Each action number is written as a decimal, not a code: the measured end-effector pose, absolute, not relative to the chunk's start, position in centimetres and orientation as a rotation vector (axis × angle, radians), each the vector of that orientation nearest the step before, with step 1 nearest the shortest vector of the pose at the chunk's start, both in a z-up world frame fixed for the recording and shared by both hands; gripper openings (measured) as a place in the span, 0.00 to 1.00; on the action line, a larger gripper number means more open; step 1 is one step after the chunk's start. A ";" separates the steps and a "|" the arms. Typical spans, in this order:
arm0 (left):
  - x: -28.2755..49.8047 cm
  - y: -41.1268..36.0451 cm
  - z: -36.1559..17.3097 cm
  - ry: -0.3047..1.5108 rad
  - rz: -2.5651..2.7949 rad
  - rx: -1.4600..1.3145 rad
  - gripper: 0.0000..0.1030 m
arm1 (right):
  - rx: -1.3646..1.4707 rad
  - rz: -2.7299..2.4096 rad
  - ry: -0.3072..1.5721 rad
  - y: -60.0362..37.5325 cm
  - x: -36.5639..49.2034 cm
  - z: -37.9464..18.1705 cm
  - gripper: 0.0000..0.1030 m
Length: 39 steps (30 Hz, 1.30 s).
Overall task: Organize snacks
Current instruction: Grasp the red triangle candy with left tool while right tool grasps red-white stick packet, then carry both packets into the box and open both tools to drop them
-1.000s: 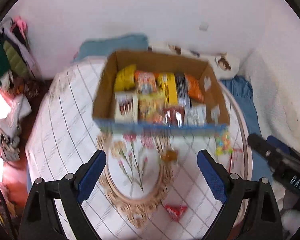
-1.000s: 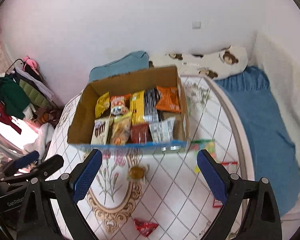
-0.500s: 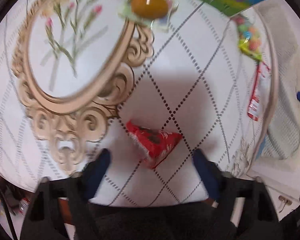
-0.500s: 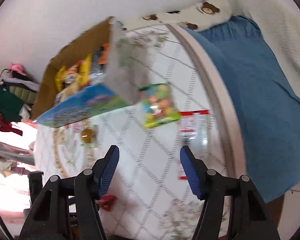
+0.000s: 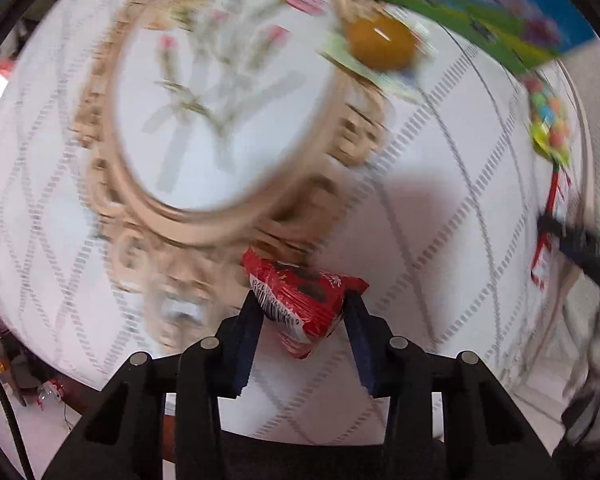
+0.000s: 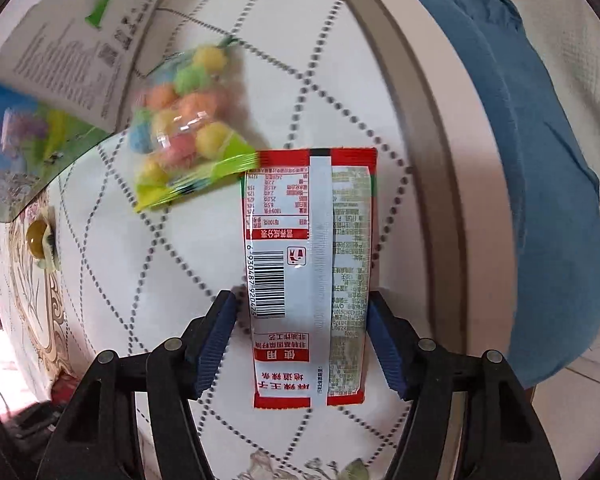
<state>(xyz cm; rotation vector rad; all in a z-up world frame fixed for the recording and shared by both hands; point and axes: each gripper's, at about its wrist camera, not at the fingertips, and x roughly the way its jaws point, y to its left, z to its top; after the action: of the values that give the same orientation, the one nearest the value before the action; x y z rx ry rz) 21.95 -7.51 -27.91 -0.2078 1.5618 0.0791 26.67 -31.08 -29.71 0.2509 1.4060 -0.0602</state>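
White cloth with a dotted diamond grid covers the round surface [image 6: 332, 64], whose pale rim curves past on the right of the right wrist view, a blue bedcover [image 6: 540, 152] lying just beyond it.

The left tool [image 5: 302, 312] is pointed straight down and is clamped narrowly on a small red snack packet [image 5: 300, 300], both blue pads pressed against its sides. The packet is seen at the lower edge of a gold-scrolled oval print [image 5: 204, 120] on the cloth. Bare cloth lies to the right of the packet. Farther up, a round amber sweet in a clear wrapper [image 5: 380, 44] sits near the printed wall of the cardboard box [image 5: 500, 36].

The right tool [image 6: 302, 320] is being closed around a long red-and-white sachet [image 6: 308, 272] lying flat, barcode side up. The right pad is seen at the sachet's edge, while a thin gap is left at the left pad. The sachet lies close to the surface's rim on its right. Its far end is touched by a green bag of coloured candy balls [image 6: 184, 128], which lies beside the box corner [image 6: 60, 80]. Open cloth is seen left of the sachet.
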 end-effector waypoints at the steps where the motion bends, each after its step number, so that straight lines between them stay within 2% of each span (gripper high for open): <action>1: 22.1 -6.8 -27.7 1.554 0.096 -0.207 0.37 | 0.230 -0.032 1.403 -30.1 26.2 -29.5 0.55; 8: 23.1 -3.1 -28.7 1.580 0.101 -0.290 0.40 | 0.173 0.150 1.440 -22.2 22.0 -29.1 0.54; 11: 23.4 -3.2 -29.7 1.604 0.078 -0.291 0.40 | 0.175 0.119 1.445 -21.3 22.2 -29.7 0.58; 15: 24.0 -3.5 -29.8 1.605 0.061 -0.264 0.38 | 0.185 0.091 1.465 -20.8 22.6 -30.5 0.59; 20: 24.7 -4.4 -27.9 1.581 0.008 -0.232 0.35 | 0.202 0.077 1.442 -21.1 22.9 -29.5 0.50; 25: 24.9 -4.8 -23.5 1.527 -0.081 -0.255 0.34 | 0.291 0.098 1.399 -21.4 22.0 -26.7 0.49; 29: 26.9 -5.3 -18.2 1.447 -0.174 -0.300 0.34 | 0.361 0.148 1.319 -21.1 23.0 -22.2 0.49; 35: 32.1 -5.8 -10.9 1.329 -0.285 -0.309 0.34 | 0.402 0.208 1.143 -20.4 28.1 -13.4 0.49; 39: 37.2 -5.2 -8.1 1.261 -0.292 -0.244 0.34 | 0.363 0.183 1.074 -19.7 33.8 -10.8 0.49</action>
<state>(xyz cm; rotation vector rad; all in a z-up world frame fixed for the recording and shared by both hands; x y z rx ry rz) 37.21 -5.21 -8.13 -0.2443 1.2607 -0.2915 33.84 -19.71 -10.83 0.3632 1.0739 0.1832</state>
